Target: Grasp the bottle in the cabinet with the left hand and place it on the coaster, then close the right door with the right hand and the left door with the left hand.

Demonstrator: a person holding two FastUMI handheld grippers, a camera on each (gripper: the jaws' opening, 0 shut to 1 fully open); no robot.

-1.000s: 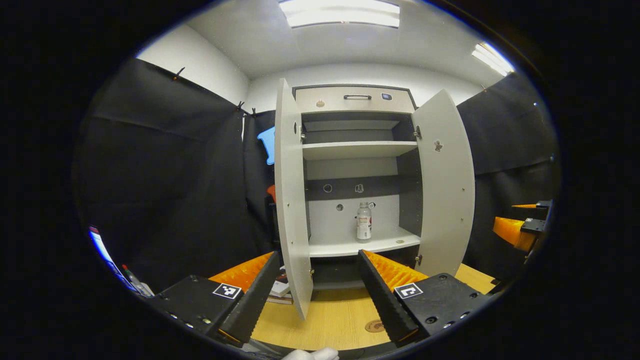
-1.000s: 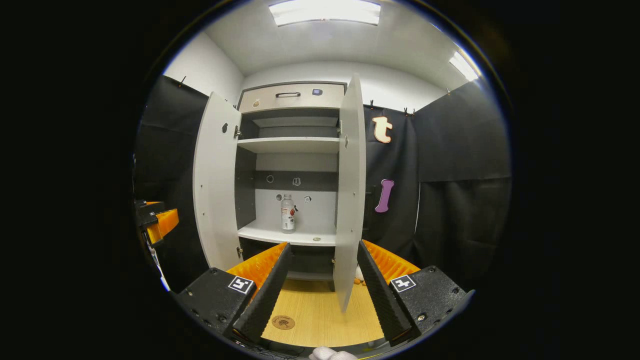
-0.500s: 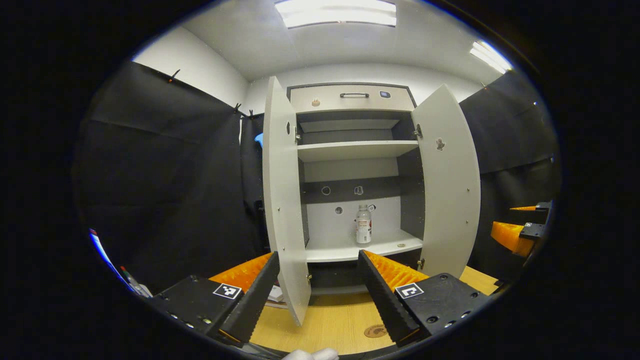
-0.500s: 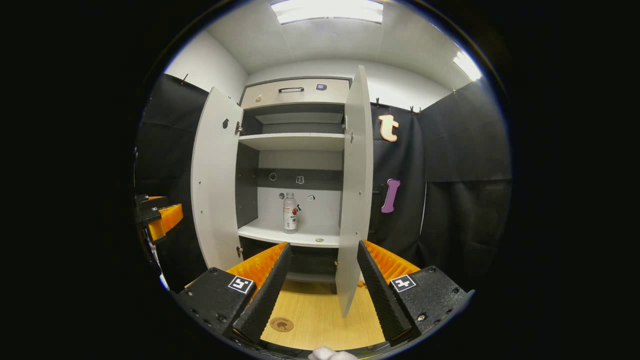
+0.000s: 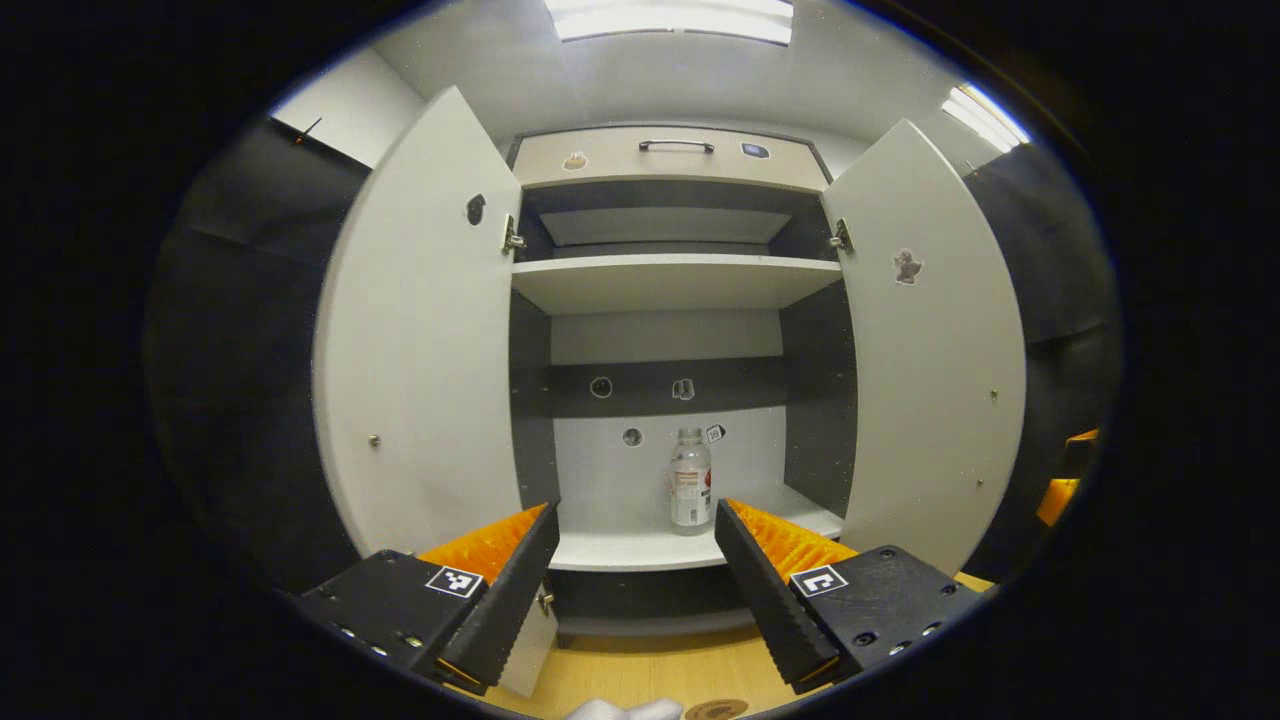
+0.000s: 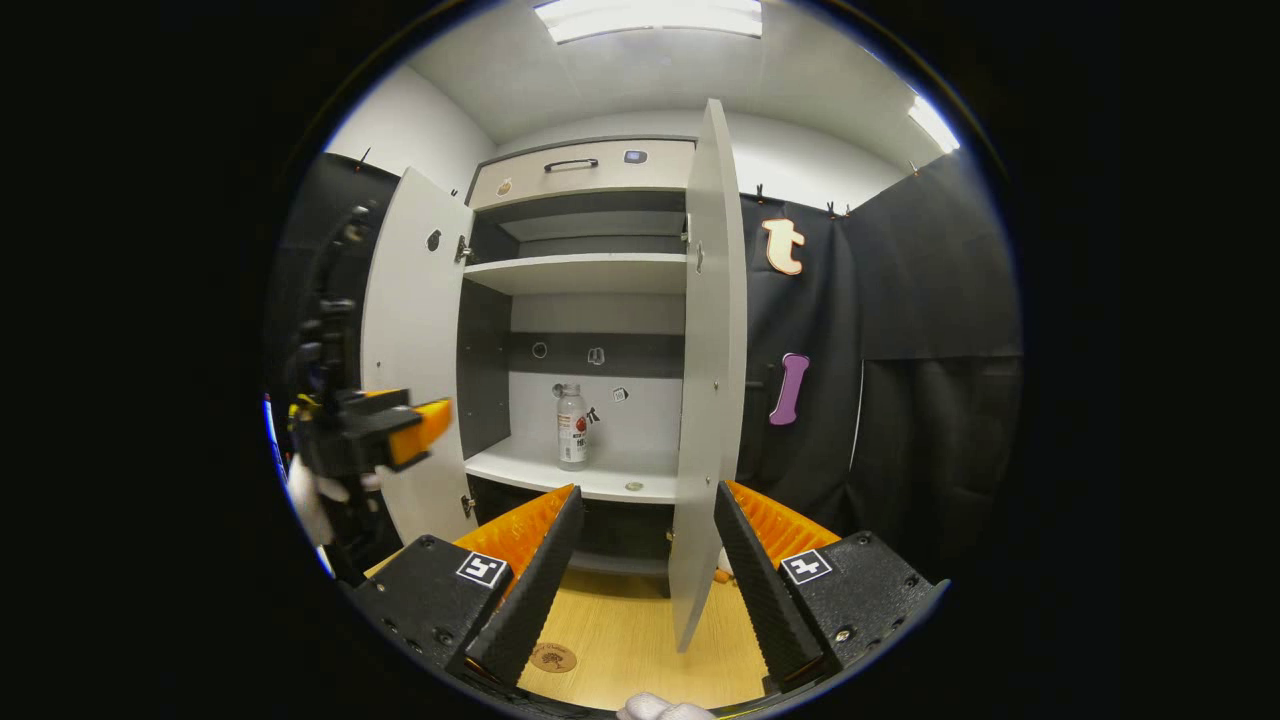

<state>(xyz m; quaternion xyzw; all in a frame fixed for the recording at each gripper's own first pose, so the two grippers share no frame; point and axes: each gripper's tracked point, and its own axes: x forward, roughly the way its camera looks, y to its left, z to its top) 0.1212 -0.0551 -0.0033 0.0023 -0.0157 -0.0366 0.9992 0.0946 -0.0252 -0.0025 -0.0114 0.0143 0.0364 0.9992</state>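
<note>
You have every step ahead of you: the bottle (image 5: 690, 490) stands upright on the cabinet's lower shelf (image 5: 650, 548), near its middle, and the coaster (image 6: 553, 657) lies bare on the desk (image 6: 640, 640) near its front edge. Your left gripper (image 5: 632, 545) is spread wide, empty, aimed at the bottle; your right gripper (image 6: 640, 540) is likewise released. The left door (image 5: 420, 330) and right door (image 6: 708, 370) both stand open.

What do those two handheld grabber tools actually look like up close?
Each has two long wedge-shaped fingers with ridged, sawtooth inner faces, set on chunky black blocks with screws. Each block carries a small square black-and-white marker. That goes for the left gripper and the right gripper. The hand holding the left one wears a white glove.
</note>
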